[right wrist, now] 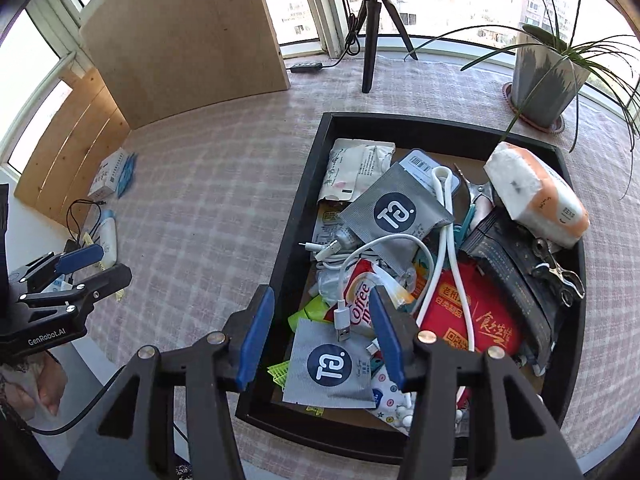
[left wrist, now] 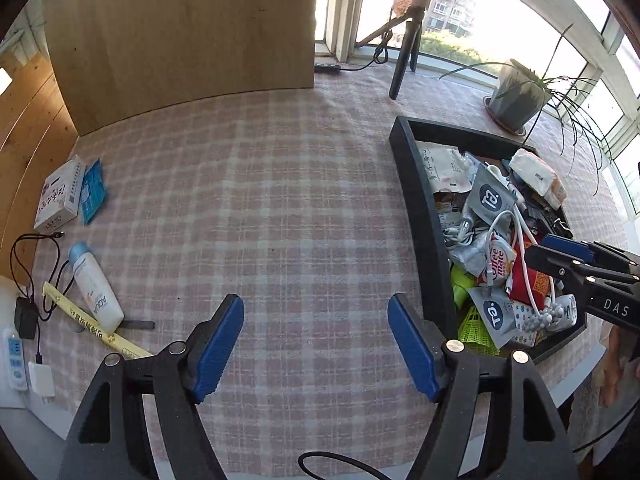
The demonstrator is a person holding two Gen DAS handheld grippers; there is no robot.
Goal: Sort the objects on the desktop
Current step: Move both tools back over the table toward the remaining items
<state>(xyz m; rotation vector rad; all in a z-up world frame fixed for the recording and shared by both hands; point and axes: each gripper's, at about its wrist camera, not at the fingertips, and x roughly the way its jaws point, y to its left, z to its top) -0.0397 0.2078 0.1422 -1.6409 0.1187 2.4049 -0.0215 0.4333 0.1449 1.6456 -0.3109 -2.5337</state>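
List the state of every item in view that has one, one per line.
Left hand-held gripper: open, empty, above the checked cloth.
Right hand-held gripper: open, empty, over the tray.
Black rectangular tray: heaped full of packets and cables.
White spray bottle with blue cap: lying on its side.
White tissue pack with orange wrap: resting atop the tray's pile.
Grey plant pot: upright.

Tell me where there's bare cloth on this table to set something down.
The wide middle of the tablecloth is bare, between the wooden board, the black tray and the spray bottle. The tray is piled full; the left edge is crowded with the small box and cables.
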